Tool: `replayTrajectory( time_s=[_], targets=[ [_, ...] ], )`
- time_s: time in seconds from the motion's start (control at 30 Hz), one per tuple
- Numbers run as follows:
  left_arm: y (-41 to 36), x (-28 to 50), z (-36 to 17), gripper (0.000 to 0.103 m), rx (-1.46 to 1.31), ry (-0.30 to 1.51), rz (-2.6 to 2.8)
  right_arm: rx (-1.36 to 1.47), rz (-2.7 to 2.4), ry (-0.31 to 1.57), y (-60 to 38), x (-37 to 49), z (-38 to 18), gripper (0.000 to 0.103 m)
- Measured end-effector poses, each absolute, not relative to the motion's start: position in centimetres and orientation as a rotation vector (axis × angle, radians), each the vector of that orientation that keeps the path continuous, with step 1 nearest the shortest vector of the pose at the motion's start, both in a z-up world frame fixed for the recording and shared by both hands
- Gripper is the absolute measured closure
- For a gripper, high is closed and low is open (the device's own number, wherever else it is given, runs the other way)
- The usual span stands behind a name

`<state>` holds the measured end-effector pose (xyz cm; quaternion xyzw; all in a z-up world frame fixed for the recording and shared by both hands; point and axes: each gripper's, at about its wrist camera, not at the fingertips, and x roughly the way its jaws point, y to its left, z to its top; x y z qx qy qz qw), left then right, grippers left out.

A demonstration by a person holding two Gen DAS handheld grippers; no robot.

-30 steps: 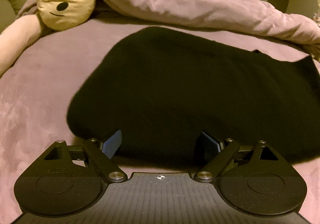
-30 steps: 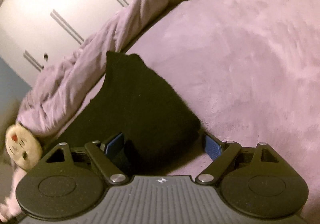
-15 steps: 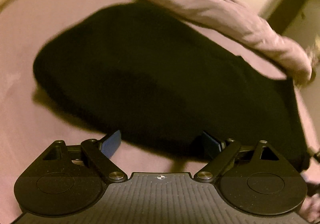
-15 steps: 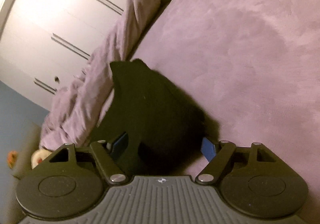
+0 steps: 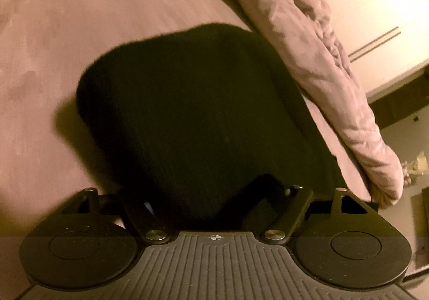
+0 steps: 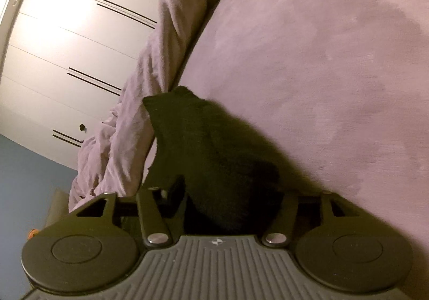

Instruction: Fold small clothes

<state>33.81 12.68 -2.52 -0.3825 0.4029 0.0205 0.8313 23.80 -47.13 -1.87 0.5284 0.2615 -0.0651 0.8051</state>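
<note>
**Both claws at the edge of a black garment**

The black garment [image 5: 193,117] lies on the mauve bedspread [image 5: 80,18], its bulk toward 12 o'clock from the left gripper [image 5: 214,203]. Cloth fills the gap between that claw's wide-set fingers, but whether they pinch it is hard to tell. In the right wrist view, the garment [image 6: 214,155] runs into the right gripper [image 6: 230,200], also wide, grip unclear. A rumpled duvet [image 5: 316,63] sits at 2 o'clock, beside a white wardrobe [image 6: 67,45].

Garment [image 5: 198,112] on the bed [image 5: 80,31] — rumpled duvet [image 5: 316,63] along its right edge, wardrobe [image 5: 375,18] behind the duvet.
</note>
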Motion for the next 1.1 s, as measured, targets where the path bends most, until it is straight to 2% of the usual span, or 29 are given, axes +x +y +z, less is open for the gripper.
replayTrajectory(
  time_s=[0.03, 0.07, 0.1, 0.13, 0.2, 0.27, 0.33, 0.4, 0.5, 0.57, 0.67, 0.93, 1.1],
  targets=[
    [13.0, 34.2, -2.6, 0.03, -0.82, 0.854, 0.046, 1.123, -0.136, 0.567, -47.0, 24.1, -1.8, 0.043],
    [13.1, 34.7, -2.6, 0.041, -0.821, 0.851, 0.048, 1.11, -0.137, 0.576, -46.9, 24.4, -1.7, 0.048],
    [13.3, 35.1, -2.5, 0.051, -0.809, 0.857, 0.046, 1.081, -0.142, 0.589, -46.7, 24.7, -1.4, 0.056],
    [13.6, 35.2, -2.5, 0.054, -0.796, 0.863, 0.045, 1.041, -0.154, 0.603, -46.6, 24.9, -1.1, 0.063],
    [13.5, 35.2, -2.1, 0.068, -0.77, 0.871, 0.043, 0.959, -0.169, 0.618, -46.2, 25.1, -0.4, 0.067],
    [13.1, 35.0, -1.1, 0.074, -0.698, 0.866, 0.044, 0.879, -0.18, 0.605, -45.8, 25.0, 0.5, 0.072],
    [11.9, 34.6, 0.3, 0.075, -0.589, 0.86, 0.042, 0.739, -0.246, 0.584, -45.0, 24.7, 1.8, 0.075],
    [10.3, 34.9, 1.2, 0.073, -0.434, 0.874, 0.051, 0.609, -0.312, 0.603, -44.2, 25.0, 2.2, 0.073],
    [8.9, 35.2, 1.2, 0.063, -0.312, 0.907, 0.074, 0.503, -0.342, 0.657, -43.5, 25.6, 2.5, 0.06],
    [8.6, 35.1, 1.2, 0.061, -0.301, 0.907, 0.074, 0.439, -0.369, 0.644, -43.1, 25.1, 3.5, 0.053],
    [8.7, 34.7, 1.2, 0.052, -0.285, 0.91, 0.072, 0.331, -0.421, 0.604, -42.0, 23.8, 5.3, 0.052],
    [10.4, 32.3, 2.7, 0.04, -0.29, 0.888, 0.068, 0.133, -0.318, 0.513, -35.3, 24.2, 8.5, 0.052],
    [15.0, 30.5, 4.2, 0.022, -0.327, 0.798, 0.141, -0.013, -0.091, 0.544, -29.1, 26.7, 7.4, 0.051]
  ],
)
